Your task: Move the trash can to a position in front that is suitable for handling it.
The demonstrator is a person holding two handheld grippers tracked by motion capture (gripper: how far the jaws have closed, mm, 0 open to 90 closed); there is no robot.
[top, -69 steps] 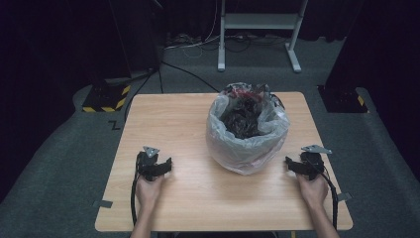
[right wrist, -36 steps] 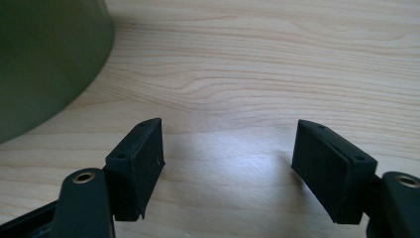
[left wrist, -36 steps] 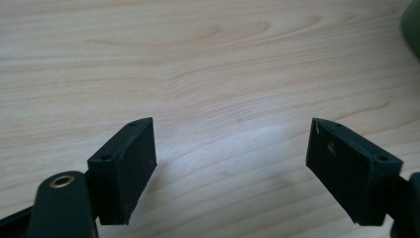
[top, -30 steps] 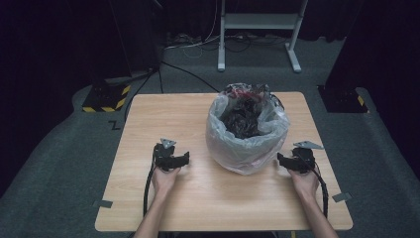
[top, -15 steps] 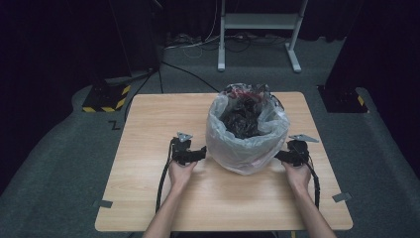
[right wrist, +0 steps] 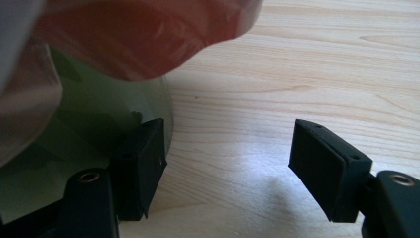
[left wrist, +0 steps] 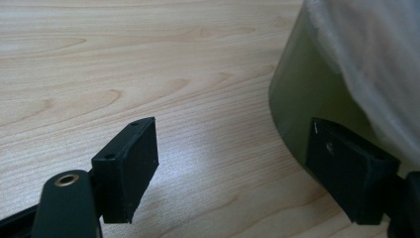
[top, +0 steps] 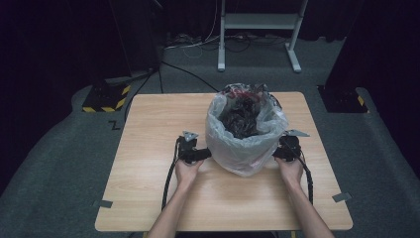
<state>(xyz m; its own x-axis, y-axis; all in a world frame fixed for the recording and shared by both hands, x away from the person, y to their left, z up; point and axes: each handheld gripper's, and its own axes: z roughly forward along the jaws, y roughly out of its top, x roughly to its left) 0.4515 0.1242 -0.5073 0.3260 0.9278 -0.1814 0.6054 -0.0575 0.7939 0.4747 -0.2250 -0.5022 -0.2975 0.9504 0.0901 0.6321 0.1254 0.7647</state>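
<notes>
Two claws, left point(top: 204, 154) and right point(top: 277, 153), gaping beside one lined bin point(top: 246, 139).

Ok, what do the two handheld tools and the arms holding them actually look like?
Both are black. The left tool and the right tool each carry a grey three-cornered plate on top and trail a black cable back along the table. Up close, each has two blocky black jaws with flat pads and small screw holes, plus a brass-ringed hole on its arm. The forearms are bare, with no sleeves.
</notes>
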